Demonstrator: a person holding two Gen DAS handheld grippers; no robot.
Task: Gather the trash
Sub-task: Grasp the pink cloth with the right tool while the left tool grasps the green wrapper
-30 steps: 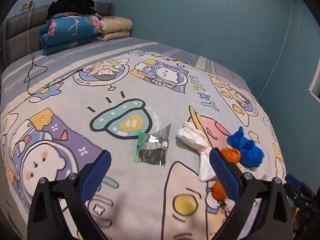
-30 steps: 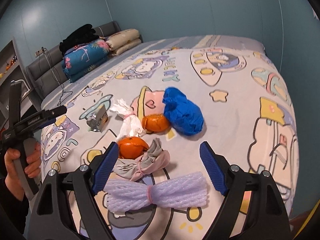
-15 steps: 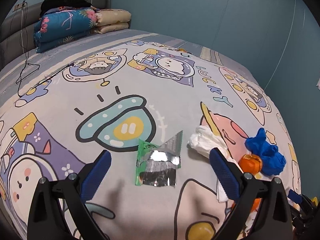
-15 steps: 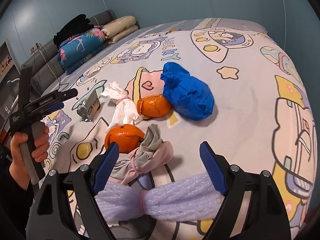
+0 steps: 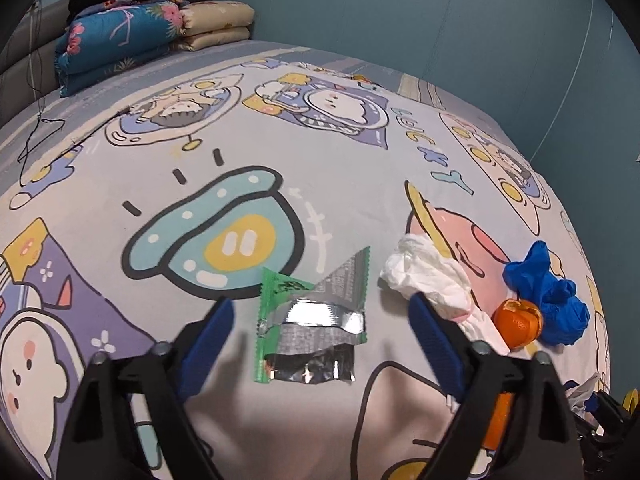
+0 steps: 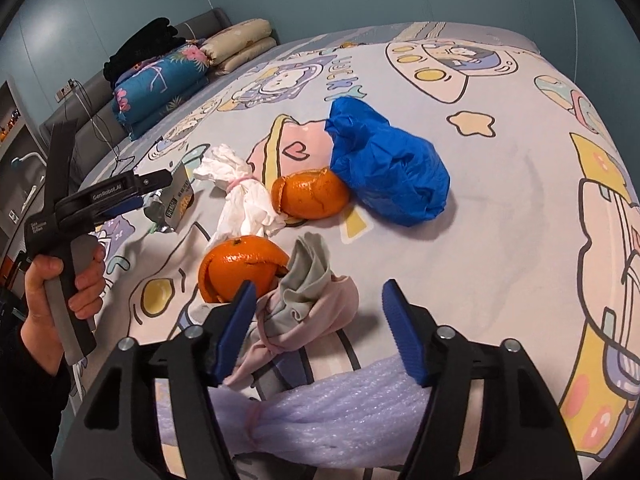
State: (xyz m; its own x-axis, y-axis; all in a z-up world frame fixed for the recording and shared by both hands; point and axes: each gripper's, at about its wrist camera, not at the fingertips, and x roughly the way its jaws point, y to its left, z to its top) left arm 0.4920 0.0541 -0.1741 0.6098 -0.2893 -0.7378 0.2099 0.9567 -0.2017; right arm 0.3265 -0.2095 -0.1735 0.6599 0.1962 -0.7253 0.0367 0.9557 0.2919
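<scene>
Across the bed (image 5: 360, 168), both grippers have dropped closer to the litter than a second ago, and each pair of jaws is now closing, which suggests two pickups are starting at once. The left gripper (image 5: 320, 316) straddles the foil wrapper (image 5: 312, 328) lying flat on the sheet; its pads are apart and not yet touching it. The right gripper (image 6: 316, 316) has the knotted rag (image 6: 308, 304) between its narrowing pads, beside an orange peel (image 6: 240, 268); whether the left pad touches it I cannot tell.
</scene>
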